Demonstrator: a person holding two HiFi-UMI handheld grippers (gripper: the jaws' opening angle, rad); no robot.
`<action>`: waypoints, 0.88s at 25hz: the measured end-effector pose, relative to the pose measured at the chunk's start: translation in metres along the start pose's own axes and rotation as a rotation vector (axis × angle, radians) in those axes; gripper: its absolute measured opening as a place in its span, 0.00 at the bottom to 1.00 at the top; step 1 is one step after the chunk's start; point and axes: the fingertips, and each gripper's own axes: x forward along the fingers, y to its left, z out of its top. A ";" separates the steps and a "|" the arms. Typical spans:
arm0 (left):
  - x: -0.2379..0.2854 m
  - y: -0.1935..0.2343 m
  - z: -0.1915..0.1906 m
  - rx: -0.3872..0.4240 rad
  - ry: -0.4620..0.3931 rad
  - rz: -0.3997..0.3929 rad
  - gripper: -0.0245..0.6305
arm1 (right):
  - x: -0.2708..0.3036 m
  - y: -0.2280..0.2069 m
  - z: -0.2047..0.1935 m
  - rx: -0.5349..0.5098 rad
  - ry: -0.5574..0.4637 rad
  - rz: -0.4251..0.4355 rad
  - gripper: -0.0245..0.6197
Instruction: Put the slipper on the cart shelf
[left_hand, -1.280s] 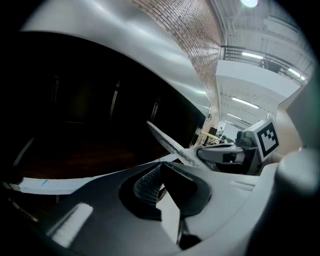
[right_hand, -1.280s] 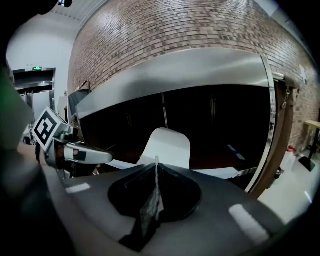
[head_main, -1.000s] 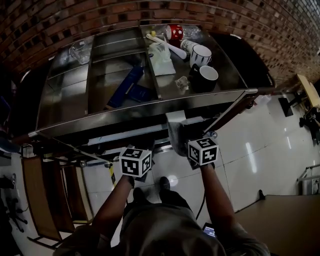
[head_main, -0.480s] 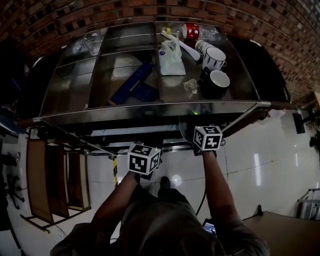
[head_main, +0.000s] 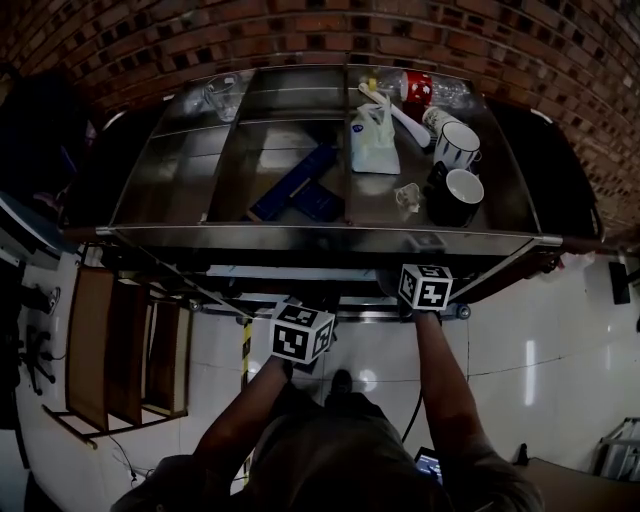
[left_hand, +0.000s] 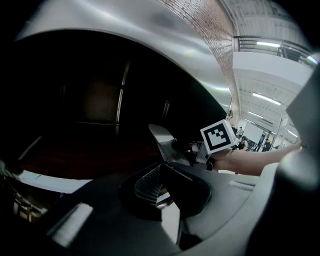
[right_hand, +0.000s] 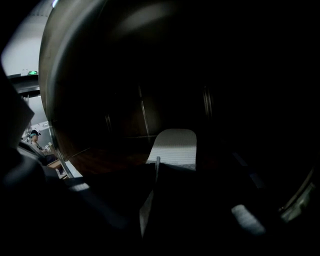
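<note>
Right tongs (right_hand: 156, 164) narrow, apparently pinching pale slipper (right_hand: 174, 146) edge under cart (head_main: 300, 238) top, centre frame; left tongs (left_hand: 161, 167) closed, empty, lower centre.

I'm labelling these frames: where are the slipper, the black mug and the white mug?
slipper (right_hand: 174, 145), right gripper view, pale ribbed surface.
black mug (head_main: 466, 186), head view, white inside.
white mug (head_main: 458, 148), head view, outer wall.

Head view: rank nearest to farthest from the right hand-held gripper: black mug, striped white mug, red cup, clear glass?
1. Black mug, front right.
2. Striped white mug, behind it.
3. Red cup, back.
4. Clear glass, back left.
</note>
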 end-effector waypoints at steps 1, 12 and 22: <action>-0.002 0.002 0.000 -0.003 -0.003 0.008 0.05 | 0.000 0.003 0.001 0.002 -0.004 0.016 0.08; -0.015 0.000 0.007 0.014 -0.025 0.024 0.05 | -0.042 0.022 0.016 0.008 -0.100 0.076 0.16; -0.070 -0.005 0.024 0.059 -0.091 -0.089 0.05 | -0.121 0.089 0.040 -0.017 -0.206 0.021 0.04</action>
